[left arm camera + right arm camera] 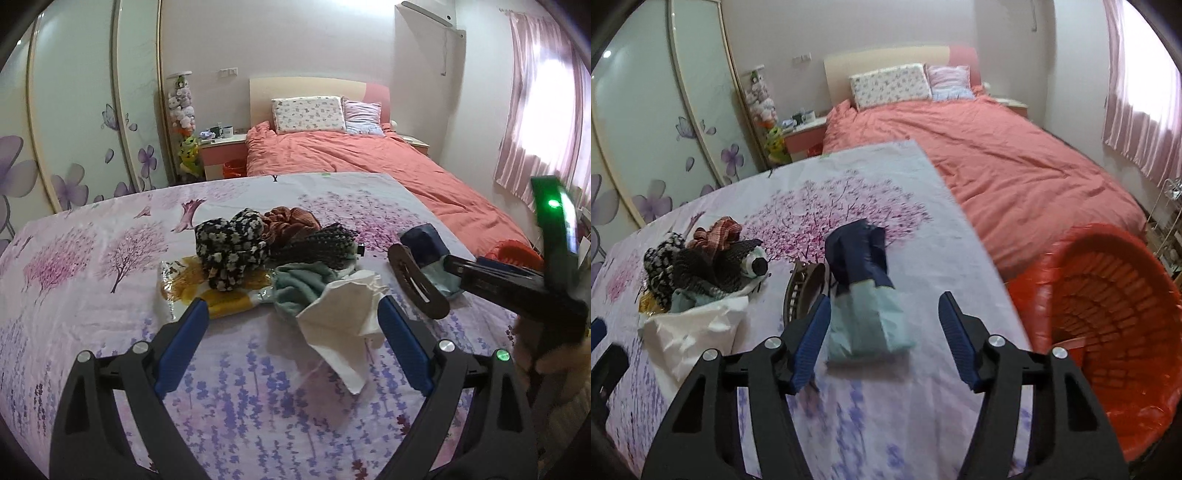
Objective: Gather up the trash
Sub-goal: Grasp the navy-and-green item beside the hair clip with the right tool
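Observation:
A crumpled white tissue [341, 317] lies on the flowered tablecloth [92, 258] between the open fingers of my left gripper [291, 314]. It also shows in the right wrist view [690, 332]. A navy and pale green wrapper [866, 291] lies between the open fingers of my right gripper [884, 314]; it shows in the left wrist view [424, 247] too. The red trash basket [1108, 306] with a red liner stands at the table's right edge. A yellow clear wrapper [221, 288] lies under the cloth pile. My right gripper [465, 267] shows at the right of the left wrist view.
A pile of scrunchies and cloths [258, 247] sits mid-table. A brown hair clip [417, 284] lies beside the navy wrapper. Beyond the table is a bed with a salmon duvet [997, 158], a nightstand [221, 147] and a wardrobe [74, 110] at left.

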A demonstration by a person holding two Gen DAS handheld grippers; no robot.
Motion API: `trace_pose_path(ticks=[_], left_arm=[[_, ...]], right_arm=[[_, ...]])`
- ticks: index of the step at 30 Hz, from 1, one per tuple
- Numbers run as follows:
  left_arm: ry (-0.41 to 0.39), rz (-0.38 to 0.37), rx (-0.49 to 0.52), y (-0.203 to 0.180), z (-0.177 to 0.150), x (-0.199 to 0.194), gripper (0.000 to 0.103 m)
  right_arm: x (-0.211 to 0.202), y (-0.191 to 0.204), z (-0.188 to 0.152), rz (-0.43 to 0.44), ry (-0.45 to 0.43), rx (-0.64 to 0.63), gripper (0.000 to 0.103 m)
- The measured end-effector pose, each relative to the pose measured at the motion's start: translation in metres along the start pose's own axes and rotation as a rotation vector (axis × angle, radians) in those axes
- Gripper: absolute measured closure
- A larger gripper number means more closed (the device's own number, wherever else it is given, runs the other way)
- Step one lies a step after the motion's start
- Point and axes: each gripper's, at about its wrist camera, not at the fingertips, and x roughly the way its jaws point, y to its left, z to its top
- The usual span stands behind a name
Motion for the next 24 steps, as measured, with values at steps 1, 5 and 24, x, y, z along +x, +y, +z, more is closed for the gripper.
trace_pose_path(ticks=[1,5,24], left_arm=[[0.003,-0.003,-0.003,0.002,0.0,0.002,0.013],[0.014,-0.017,-0.015,0.004,0.002,0.008,0.013],[0.08,-0.029,0.017,-0.03,-0.007,0.047,0.011]], right_arm=[[0.003,0.001,0.0,0.001,0.009,-0.003,0.044],[0.021,0.005,-0.002,-0.013,0.072,-0.027,0.062],[-0.011,-0.013,-0.02,-0.063,0.033,-0.003,0.086]])
